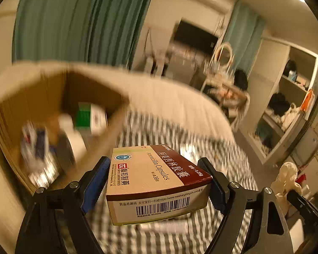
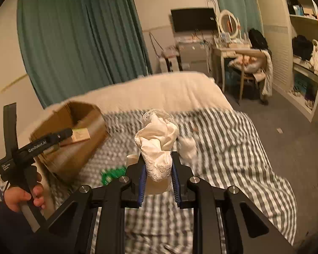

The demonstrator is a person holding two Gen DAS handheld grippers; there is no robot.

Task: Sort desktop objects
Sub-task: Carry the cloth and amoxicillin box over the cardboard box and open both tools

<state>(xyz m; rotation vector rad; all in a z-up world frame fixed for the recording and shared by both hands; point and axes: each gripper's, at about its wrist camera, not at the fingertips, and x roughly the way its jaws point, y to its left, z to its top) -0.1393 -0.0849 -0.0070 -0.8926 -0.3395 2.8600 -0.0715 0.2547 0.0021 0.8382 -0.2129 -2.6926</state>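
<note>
Looking along the left claw [image 1: 158, 187], its blue pads are pressed against both sides of a medicine box [image 1: 156, 182], a cream and maroon carton printed "Amoxicillin Capsules", held level and clear of the striped bedspread [image 1: 180, 131] below. Ahead and to the left of that claw sits an open cardboard box [image 1: 53, 105], blurred, and inside it I can make out a green-and-white carton [image 1: 91, 117], something pale and rounded [image 1: 72, 135] and a smaller bluish packet [image 1: 35, 146]; what exactly they are I can't tell. So several items seem already sorted into it, and the medicine box looks next in line, near the rim but not yet over the opening. From the right claw [image 2: 158, 176], the jaws are clamped tight on a bunched piece of white lacy fabric [image 2: 158, 137], which stands up above the fingers. Just left of and below this claw a green object [image 2: 113, 173] lies blurred on the bedspread, and just right and ahead is another white crumpled lump [image 2: 188, 146], both still loose. Further left, a hand [image 2: 21, 194] grips the handle of the other tool, whose tip reaches the cardboard box with a pale carton at its end. My guess is the job is partway through: two things in hand, at least two left on the bed.
</note>
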